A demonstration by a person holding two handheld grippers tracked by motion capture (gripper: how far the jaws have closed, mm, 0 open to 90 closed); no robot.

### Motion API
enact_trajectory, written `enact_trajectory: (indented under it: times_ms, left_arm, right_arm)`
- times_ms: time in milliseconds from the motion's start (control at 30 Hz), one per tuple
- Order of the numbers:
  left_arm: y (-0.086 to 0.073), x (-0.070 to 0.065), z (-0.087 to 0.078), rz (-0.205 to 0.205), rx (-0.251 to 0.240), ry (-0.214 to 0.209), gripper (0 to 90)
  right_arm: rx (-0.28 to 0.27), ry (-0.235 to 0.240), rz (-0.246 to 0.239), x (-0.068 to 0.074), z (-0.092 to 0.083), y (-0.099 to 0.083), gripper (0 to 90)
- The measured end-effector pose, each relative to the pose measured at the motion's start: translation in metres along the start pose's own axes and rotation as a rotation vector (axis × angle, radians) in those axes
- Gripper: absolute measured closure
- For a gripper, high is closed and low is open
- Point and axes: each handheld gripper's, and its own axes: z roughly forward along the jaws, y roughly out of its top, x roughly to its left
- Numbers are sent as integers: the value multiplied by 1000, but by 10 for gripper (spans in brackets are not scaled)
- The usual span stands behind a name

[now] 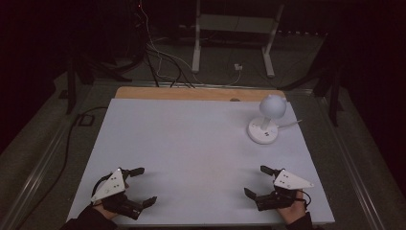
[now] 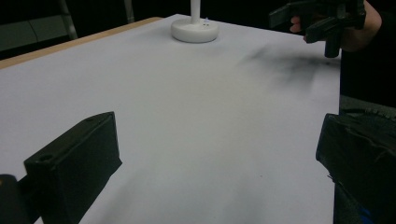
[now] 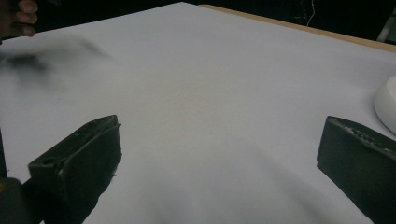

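High view: white table (image 1: 191,143), dark room.

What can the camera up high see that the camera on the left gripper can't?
The high view alone takes in the lamp's round white head, the grey floor with its cables beyond the table, and both open grippers at once, the left gripper and the right gripper. The left gripper view alone gives a close look along its own two black jaws, standing wide apart with bare sheet between them. Both share the white table sheet, the lamp's round base and the right gripper in the person's hand.
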Motion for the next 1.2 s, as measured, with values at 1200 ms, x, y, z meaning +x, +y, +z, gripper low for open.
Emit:
enact_trajectory:
  times_ms: [1200]
  left_arm:
    - [0,-1,1,-4,15,-4,2]
  right_arm:
    - [70,55,-41,8,4,1,0]
